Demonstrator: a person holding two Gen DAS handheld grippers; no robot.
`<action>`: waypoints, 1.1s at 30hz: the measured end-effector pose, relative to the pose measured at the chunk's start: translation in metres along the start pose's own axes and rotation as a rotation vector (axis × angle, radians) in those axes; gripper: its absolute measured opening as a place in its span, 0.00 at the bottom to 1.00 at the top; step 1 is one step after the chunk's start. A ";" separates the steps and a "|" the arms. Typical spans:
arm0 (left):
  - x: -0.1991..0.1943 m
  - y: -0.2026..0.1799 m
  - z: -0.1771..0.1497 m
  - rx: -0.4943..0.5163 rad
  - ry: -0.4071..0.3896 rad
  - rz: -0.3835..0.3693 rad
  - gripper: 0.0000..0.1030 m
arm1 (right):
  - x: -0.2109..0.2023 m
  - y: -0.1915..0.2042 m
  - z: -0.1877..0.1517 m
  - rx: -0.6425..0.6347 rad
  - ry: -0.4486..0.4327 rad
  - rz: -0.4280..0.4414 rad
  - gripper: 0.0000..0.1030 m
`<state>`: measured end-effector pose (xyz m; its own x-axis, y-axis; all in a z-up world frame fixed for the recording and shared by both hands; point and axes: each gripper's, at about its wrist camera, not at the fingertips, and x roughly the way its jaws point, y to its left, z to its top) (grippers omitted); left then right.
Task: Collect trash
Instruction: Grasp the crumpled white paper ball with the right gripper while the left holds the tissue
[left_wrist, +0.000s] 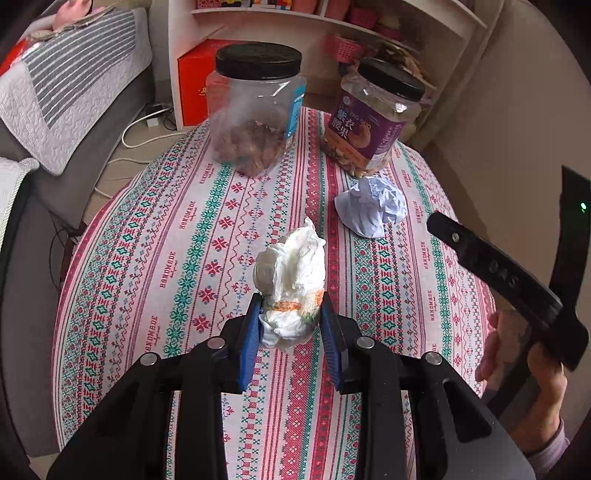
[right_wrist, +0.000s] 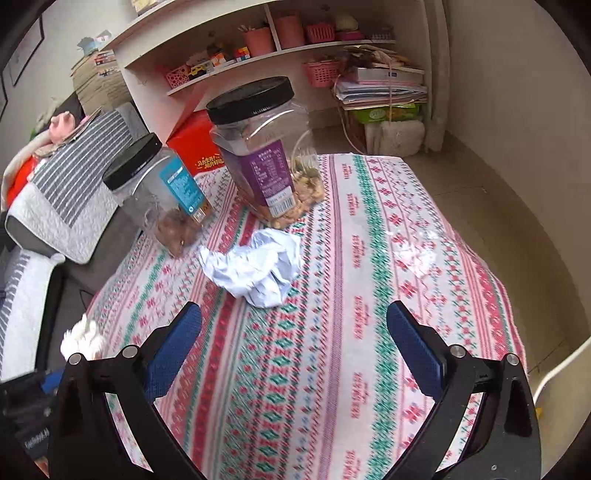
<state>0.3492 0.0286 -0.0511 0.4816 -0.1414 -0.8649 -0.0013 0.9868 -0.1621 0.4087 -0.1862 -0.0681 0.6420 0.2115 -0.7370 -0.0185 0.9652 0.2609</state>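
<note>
— Shelving (right_wrist: 280, 55) behind, sofa (left_wrist: 55, 110) alongside, patterned counter (left_wrist: 177, 266) in front. Two black-lidded jars at the far edge: clear one (left_wrist: 255, 110), purple-labelled one (left_wrist: 373, 122)

— And the trash?

— White tissue wad (left_wrist: 291, 284) clamped in the left gripper (left_wrist: 291, 317), fingers (left_wrist: 251, 336) pressing its lower half, held above the cloth. Crumpled paper ball (right_wrist: 255, 267) lying loose on the counter just in front of the purple jar

— Right gripper (right_wrist: 295, 332)?

— Fingers spread wide, nothing between them, paper ball ahead

— Handling?

— Probably light, soft, crushable; no slip risk, no breakage. Best pinched across the bulky middle, not by a stray flap

— Obstacles?

— Purple jar close behind the ball, so likely to be nudged on an overshoot. Otherwise open cloth
</note>
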 end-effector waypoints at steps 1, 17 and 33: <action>-0.002 0.002 0.001 -0.005 -0.003 -0.001 0.30 | 0.007 0.004 0.006 0.011 0.005 0.005 0.93; -0.021 0.023 -0.003 -0.040 -0.010 -0.005 0.30 | 0.031 0.028 -0.001 0.035 0.140 0.072 0.08; -0.055 0.010 -0.037 0.028 -0.049 0.003 0.30 | -0.064 0.018 -0.046 -0.112 0.053 0.026 0.02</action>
<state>0.2908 0.0437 -0.0229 0.5241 -0.1355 -0.8408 0.0218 0.9891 -0.1457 0.3321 -0.1750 -0.0443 0.5987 0.2414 -0.7638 -0.1220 0.9699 0.2109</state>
